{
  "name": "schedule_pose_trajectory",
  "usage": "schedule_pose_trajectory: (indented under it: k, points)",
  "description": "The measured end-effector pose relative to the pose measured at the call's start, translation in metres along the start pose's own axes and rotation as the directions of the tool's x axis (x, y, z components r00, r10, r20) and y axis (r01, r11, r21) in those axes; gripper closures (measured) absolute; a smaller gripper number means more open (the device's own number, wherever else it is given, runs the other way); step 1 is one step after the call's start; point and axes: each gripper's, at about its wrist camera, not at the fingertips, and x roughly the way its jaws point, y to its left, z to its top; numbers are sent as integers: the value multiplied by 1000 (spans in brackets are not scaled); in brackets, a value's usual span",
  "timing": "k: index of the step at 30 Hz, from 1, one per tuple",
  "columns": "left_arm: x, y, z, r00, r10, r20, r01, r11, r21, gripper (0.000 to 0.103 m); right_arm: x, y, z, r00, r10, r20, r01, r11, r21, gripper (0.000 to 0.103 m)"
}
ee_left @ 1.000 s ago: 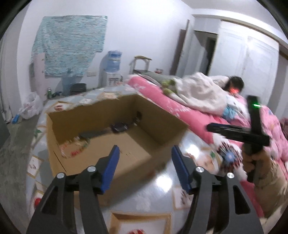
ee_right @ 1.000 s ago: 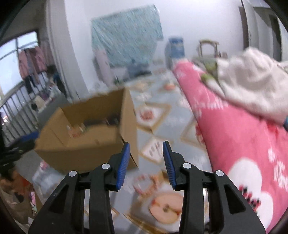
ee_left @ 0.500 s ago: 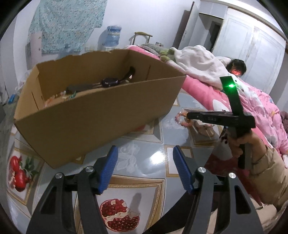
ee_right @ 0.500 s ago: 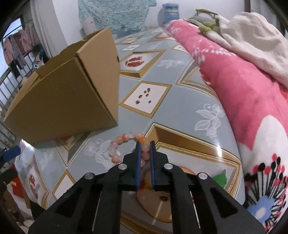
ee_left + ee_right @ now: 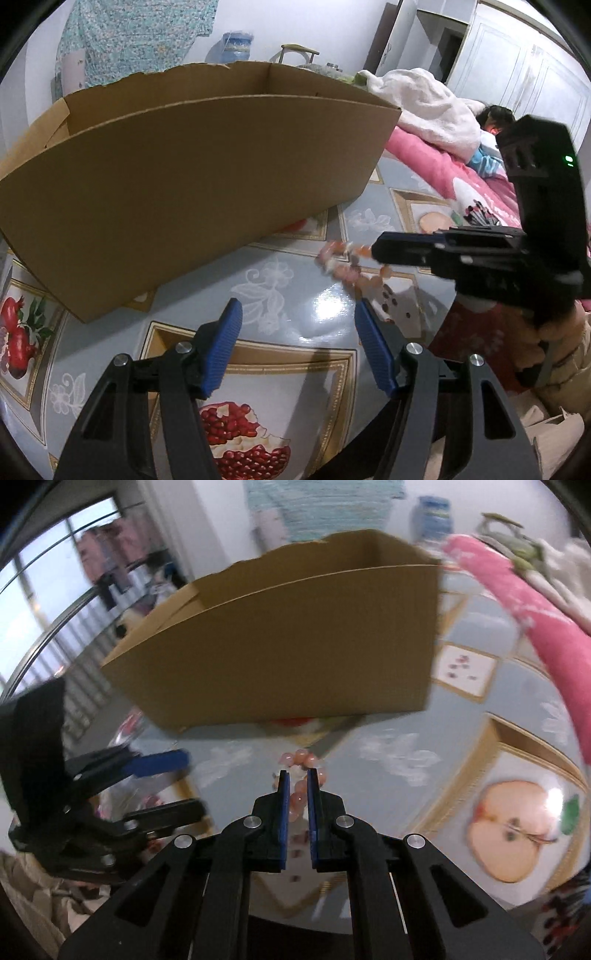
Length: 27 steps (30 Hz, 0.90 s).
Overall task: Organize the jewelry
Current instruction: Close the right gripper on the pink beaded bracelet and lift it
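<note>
- Now the right gripper is clenching the bead bracelet; its jaws are almost together, with pink and orange beads between them and a loop of beads hanging past the tips.
- In the left wrist view the bracelet is dangling above the tiled floor, near the box's right front corner.
- The cardboard box is standing straight ahead of the right gripper, its long front wall lying across the view and its rim higher than the beads, so I judge that the next move is needing a lift up and forward over that wall.
- The left gripper is staying released and empty, farther from the bracelet.
- Half a second ago the bracelet was lying on the floor; now it is hanging clear of it.
</note>
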Motion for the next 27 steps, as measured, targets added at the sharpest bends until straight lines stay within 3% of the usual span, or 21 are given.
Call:
schedule_pose_trajectory:
  k: [2, 4, 5, 6, 13, 19, 27]
  points:
    - [2, 1, 0, 1000, -2, -3, 2, 1000, -6, 42, 2, 0, 1, 1000, -9, -23, 8, 1000, -24, 94]
    - [3, 3, 0, 1000, -11, -6, 11, 1000, -13, 42, 0, -3, 2, 999, -34, -25, 33, 999, -29, 76]
    - [5, 3, 1, 1000, -14, -9, 14, 1000, -14, 42, -3, -6, 2, 999, -42, -15, 42, 999, -24, 62]
    - [7, 3, 2, 1000, -17, -13, 17, 1000, -14, 42, -6, -8, 2, 999, -43, -9, 43, 999, -20, 62]
    - [16, -2, 10, 999, -34, -2, 34, 999, 5, 47, -9, -18, 2, 1000, -16, -1, 16, 1000, 16, 63]
    - [26, -4, 20, 999, -44, -5, 44, 999, 18, 58, 6, -12, 3, 1000, -8, -25, 8, 1000, 6, 75]
    - [43, -13, 29, 999, -19, -37, 22, 997, 79, 65, 21, -6, 4, 998, -32, -59, 30, 999, -30, 87]
